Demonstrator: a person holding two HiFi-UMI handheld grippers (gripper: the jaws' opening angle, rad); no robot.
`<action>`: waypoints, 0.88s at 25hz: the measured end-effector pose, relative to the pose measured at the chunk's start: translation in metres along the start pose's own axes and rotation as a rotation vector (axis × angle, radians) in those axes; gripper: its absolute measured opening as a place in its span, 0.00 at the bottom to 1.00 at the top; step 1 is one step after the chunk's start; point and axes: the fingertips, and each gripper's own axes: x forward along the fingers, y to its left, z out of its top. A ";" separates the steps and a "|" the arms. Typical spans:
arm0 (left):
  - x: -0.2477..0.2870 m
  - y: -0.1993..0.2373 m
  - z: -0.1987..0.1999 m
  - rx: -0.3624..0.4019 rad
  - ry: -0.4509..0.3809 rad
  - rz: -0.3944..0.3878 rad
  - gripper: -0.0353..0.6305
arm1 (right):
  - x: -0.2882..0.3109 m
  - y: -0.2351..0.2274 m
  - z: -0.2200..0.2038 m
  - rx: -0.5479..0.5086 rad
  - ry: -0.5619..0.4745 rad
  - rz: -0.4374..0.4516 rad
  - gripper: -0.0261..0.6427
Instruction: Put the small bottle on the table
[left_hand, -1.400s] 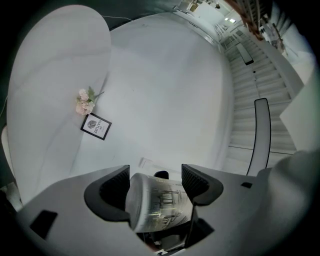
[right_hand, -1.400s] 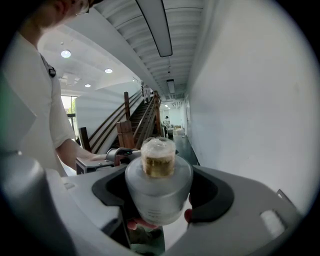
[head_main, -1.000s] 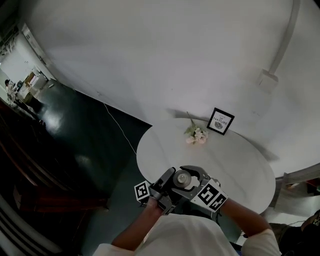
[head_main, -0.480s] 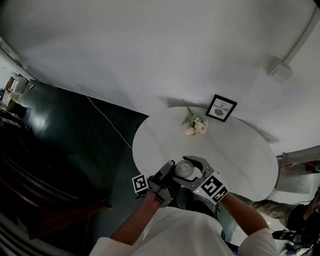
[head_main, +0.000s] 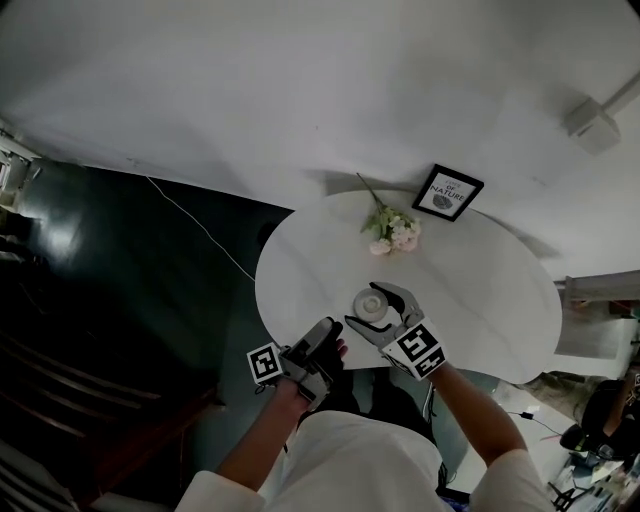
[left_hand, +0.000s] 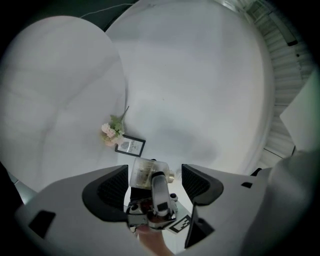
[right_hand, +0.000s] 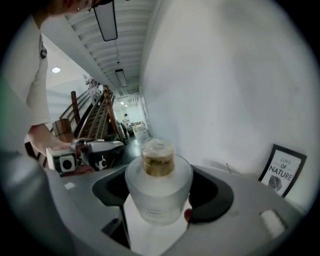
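The small bottle (head_main: 370, 303) is frosted glass with a gold neck and a clear cap. It stands upright between the jaws of my right gripper (head_main: 378, 308), which is shut on its body, over the near part of the round white table (head_main: 480, 290). In the right gripper view the bottle (right_hand: 158, 185) fills the middle, both pads pressing its sides; whether its base touches the table I cannot tell. My left gripper (head_main: 328, 340) sits at the table's near left edge, open and empty, apart from the bottle. Its own view shows the bottle (left_hand: 142, 172) beyond the left gripper (left_hand: 154, 175).
A small bunch of pale flowers (head_main: 392, 232) lies at the table's far side, beside a black-framed picture (head_main: 448, 192) leaning on the white wall. Dark floor (head_main: 150, 300) lies to the left, with a thin cable across it. Stairs and a corridor show beyond in the right gripper view.
Both grippers have come down and forward over the table. The left gripper, earlier right beside the bottle's cap, now sits apart to the left. The right gripper still holds the bottle.
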 end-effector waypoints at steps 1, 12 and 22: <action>-0.001 0.005 0.005 -0.001 0.002 0.005 0.53 | 0.010 -0.006 -0.008 0.006 0.001 -0.008 0.56; -0.011 0.056 0.042 -0.026 0.006 0.064 0.53 | 0.092 -0.052 -0.104 0.117 0.037 -0.129 0.56; -0.012 0.095 0.053 -0.067 0.036 0.119 0.53 | 0.122 -0.076 -0.151 0.147 0.083 -0.212 0.56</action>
